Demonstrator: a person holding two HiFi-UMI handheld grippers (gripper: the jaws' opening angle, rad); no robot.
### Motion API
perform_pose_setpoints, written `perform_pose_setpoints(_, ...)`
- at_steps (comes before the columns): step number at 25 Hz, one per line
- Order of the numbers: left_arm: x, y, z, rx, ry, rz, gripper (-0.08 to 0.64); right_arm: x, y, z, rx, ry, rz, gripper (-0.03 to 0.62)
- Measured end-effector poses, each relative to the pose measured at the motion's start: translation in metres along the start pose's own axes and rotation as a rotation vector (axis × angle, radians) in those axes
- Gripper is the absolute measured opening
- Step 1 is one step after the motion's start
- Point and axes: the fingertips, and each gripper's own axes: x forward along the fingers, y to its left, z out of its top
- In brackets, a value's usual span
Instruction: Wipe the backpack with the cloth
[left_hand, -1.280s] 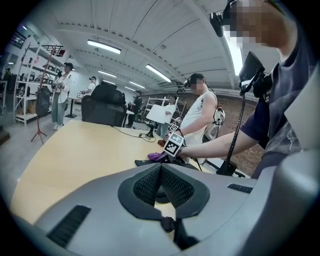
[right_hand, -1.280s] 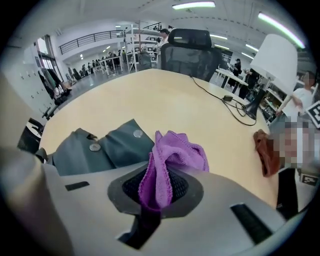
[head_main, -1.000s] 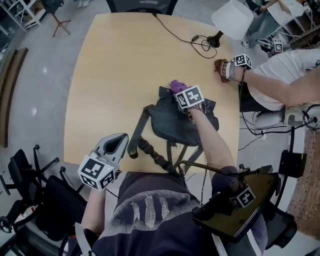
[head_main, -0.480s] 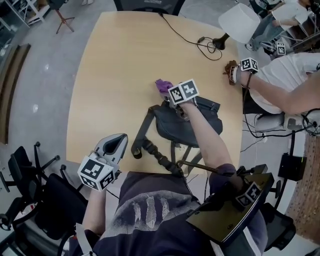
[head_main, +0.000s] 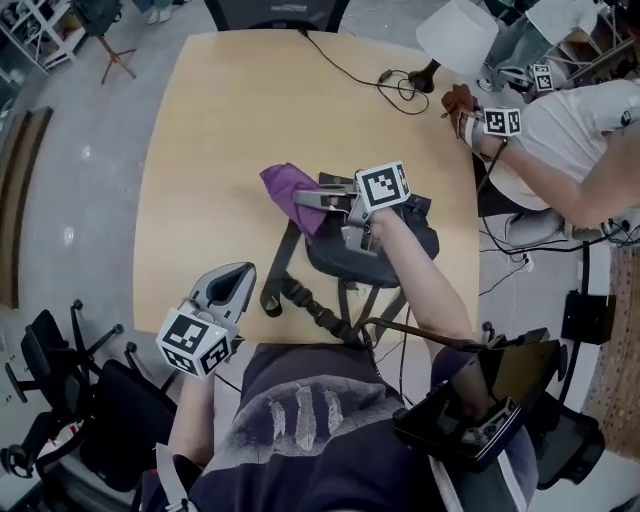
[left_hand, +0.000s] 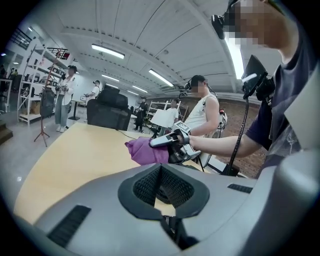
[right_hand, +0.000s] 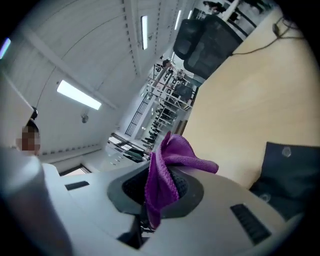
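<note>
Purple cloth (head_main: 288, 188) is clenched in the right tongs (head_main: 318, 200), just beside the dark backpack (head_main: 335, 255) lying on the wooden bench (head_main: 230, 120). Left tongs (head_main: 232, 285) are closed, grasping nothing, near the bench's front edge.

A pale wooden table (head_main: 250, 130) fills the middle of a grey floor (head_main: 80, 150). At 1 o'clock stands a white lamp shade (head_main: 462, 35), with a black cable (head_main: 350, 70) looping beside it. A black chair (head_main: 275, 10) sits at 12, and what may be white shelving (head_main: 30, 25) at 11. Strip lights (left_hand: 107, 51) run along the ceiling.
</note>
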Motion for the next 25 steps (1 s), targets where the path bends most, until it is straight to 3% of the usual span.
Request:
perform_pose_setpoints(2, 0.002, -0.002, -0.003, -0.001, 0.010, -0.012, 0.006, -0.007, -0.012, -0.014, 0.026, 0.014, -0.074, 0.032)
perform_pose_setpoints(4, 0.005, -0.006, -0.007, 0.001, 0.022, -0.029, 0.006, -0.015, -0.048, -0.039, -0.040, 0.108, -0.285, 0.032)
perform_pose_setpoints(8, 0.010, -0.014, -0.008, 0.009, 0.027, -0.048, 0.006, -0.043, -0.105, -0.068, -0.388, 0.349, -0.728, 0.032)
perform_pose_setpoints(10, 0.012, -0.016, -0.007, 0.017, 0.027, -0.058, 0.006, -0.057, -0.116, -0.071, -0.543, 0.434, -0.854, 0.032)
perform_pose_setpoints(19, 0.019, -0.034, -0.006, 0.042, 0.043, -0.093, 0.006, -0.104, -0.126, -0.078, -0.598, 0.466, -0.920, 0.032)
perform_pose_setpoints(25, 0.020, -0.038, -0.003, 0.056, 0.044, -0.105, 0.006, -0.165, -0.140, -0.083, -0.532, 0.462, -1.019, 0.032)
